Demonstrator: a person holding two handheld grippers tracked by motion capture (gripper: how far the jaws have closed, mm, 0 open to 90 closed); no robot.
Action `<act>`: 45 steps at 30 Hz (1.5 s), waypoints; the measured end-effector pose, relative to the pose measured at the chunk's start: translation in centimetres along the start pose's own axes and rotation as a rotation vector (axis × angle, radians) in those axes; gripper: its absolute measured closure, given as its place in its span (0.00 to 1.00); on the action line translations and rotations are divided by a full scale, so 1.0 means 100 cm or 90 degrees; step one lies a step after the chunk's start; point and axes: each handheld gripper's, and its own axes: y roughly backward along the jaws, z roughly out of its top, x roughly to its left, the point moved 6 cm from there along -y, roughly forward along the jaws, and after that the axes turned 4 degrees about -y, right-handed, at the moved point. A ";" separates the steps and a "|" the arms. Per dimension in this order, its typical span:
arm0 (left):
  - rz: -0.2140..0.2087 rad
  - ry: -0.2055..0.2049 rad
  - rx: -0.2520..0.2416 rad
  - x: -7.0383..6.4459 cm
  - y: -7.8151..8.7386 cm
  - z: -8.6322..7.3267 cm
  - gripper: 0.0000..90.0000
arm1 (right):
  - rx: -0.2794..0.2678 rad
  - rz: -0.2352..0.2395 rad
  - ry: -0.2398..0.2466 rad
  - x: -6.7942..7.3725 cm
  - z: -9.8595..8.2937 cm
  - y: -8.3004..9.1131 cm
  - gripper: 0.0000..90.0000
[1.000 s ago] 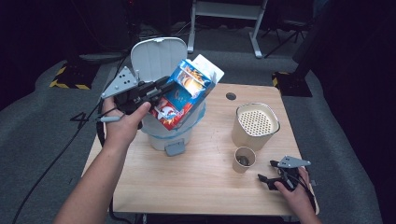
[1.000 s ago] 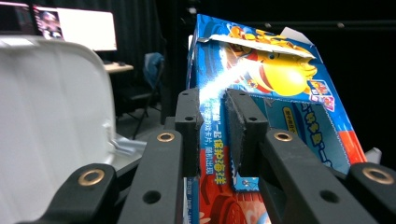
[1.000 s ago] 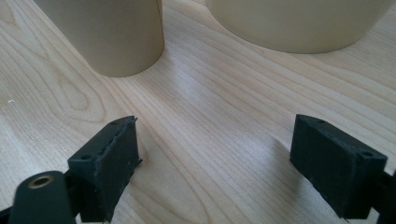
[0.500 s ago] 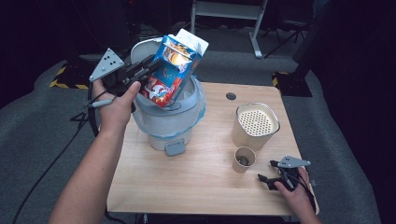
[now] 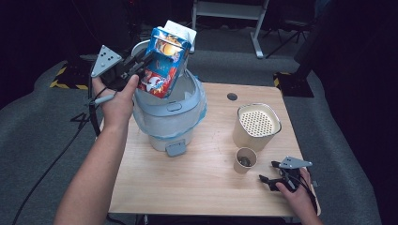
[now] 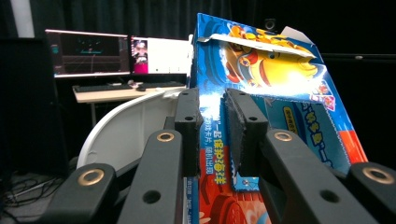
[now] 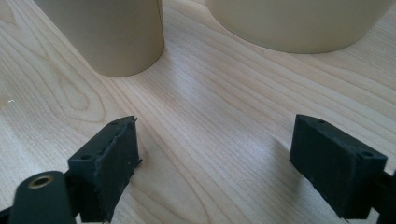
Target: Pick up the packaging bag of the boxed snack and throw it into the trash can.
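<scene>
in the high view the left gripper [image 5: 141,63] pinches a blue and red printed cardboard box [image 5: 163,63] tilted above the open white plastic bin [image 5: 171,112], in the left gripper view its jaws clamp the box's edge, and in the right gripper view the right gripper [image 7: 215,163] rests spread on the light wooden table [image 7: 210,107].

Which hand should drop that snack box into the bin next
Left. The left gripper is shut on the snack box, right above the open bin; the right gripper rests open on the table.
</scene>
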 end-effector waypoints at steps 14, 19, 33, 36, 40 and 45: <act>0.012 0.017 0.061 0.002 -0.018 -0.015 0.81 | 0.000 0.000 0.000 0.000 0.000 0.000 0.17; 0.009 0.023 0.086 0.003 -0.019 -0.020 0.82 | 0.000 0.000 0.000 0.000 0.000 0.000 0.17; -0.072 0.009 0.107 -0.015 -0.013 -0.022 0.73 | 0.000 0.000 0.000 0.000 0.000 0.000 0.17; -0.111 -0.004 0.114 -0.023 -0.008 -0.022 0.68 | 0.000 0.000 0.000 0.000 0.000 0.000 0.17; -0.159 -0.011 0.124 -0.032 0.004 -0.022 0.66 | 0.001 0.000 0.000 0.000 0.000 0.000 0.17; -0.199 -0.017 0.136 -0.038 0.017 -0.024 0.64 | 0.000 0.000 0.000 0.000 0.000 0.000 0.17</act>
